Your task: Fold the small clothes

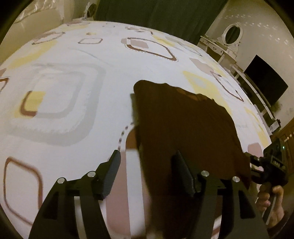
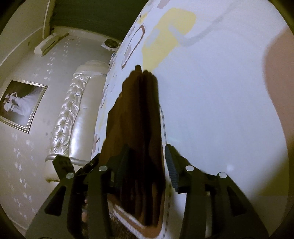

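Observation:
A dark brown garment [image 1: 183, 125] lies folded on the white patterned bedsheet [image 1: 73, 55]. My left gripper [image 1: 148, 167] stands open at its near edge: the left finger [image 1: 114, 165] is over bare sheet, apart from the cloth, and the right finger [image 1: 182, 172] is over the fabric. In the right wrist view the same garment [image 2: 139, 119] runs edge-on between the fingers of my right gripper [image 2: 147, 161], which is open with a gap showing beside its right finger [image 2: 170, 161]. That right gripper [image 1: 257, 165], held by a hand, sits at the cloth's right edge.
The bed's padded cream headboard [image 2: 73, 110] lies beyond the sheet. A white dressing table with an oval mirror [image 1: 232, 34] and a black screen [image 1: 264, 80] stand along the right wall. Dark green curtains [image 1: 165, 12] hang behind the bed.

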`<state>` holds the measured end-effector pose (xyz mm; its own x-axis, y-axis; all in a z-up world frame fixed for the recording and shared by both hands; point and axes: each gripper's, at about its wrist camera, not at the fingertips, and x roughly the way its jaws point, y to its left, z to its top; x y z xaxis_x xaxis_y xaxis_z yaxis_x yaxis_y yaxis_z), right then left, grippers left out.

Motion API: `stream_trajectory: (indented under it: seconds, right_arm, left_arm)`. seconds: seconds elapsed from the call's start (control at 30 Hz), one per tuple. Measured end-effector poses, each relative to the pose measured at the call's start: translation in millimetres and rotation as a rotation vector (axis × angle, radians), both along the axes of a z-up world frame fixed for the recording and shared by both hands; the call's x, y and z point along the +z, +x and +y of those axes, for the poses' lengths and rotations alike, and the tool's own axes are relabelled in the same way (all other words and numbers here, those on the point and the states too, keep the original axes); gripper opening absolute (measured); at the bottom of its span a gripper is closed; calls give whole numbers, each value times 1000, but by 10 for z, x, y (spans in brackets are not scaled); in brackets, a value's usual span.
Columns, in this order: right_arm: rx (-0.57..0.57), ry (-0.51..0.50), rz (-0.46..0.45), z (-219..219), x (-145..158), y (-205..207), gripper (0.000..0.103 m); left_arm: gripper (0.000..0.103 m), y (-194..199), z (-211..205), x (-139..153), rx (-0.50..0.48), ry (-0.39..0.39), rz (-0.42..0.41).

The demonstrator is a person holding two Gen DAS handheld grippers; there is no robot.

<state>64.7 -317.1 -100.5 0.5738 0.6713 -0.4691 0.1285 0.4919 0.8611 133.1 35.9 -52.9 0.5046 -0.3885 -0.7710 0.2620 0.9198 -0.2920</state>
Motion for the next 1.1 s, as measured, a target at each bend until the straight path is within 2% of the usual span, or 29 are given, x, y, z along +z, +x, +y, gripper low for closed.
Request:
stream_trajectory:
  seconds: [0.13, 0.27, 0.4, 0.5, 0.67, 0.87, 1.1]
  right_arm:
    - [0, -39, 20, 66, 49, -295, 47]
    - [-2, -108, 33, 217, 141, -580, 55]
    - [-8, -157, 36, 361, 228, -757, 73]
    - [-16, -199, 53, 495, 287, -870, 79]
    - [-14, -354, 54, 702, 407, -1043, 81]
    - [-10, -584, 36, 963, 558, -1214, 81]
    - [-5, -740, -16, 1107, 600, -1218, 81]
  left_arm:
    - [72, -442, 41, 68, -1, 52, -35]
    - [80, -836, 18, 122, 0, 118, -64]
    - [84, -1138, -45, 191, 8, 130, -89]
    - [85, -1320, -90, 271, 24, 142, -132]
    - [85, -1504, -104, 374, 41, 169, -177]
    - [85, -1582, -51, 317, 90, 175, -162]
    - [85, -1590, -59, 226, 110, 240, -160]
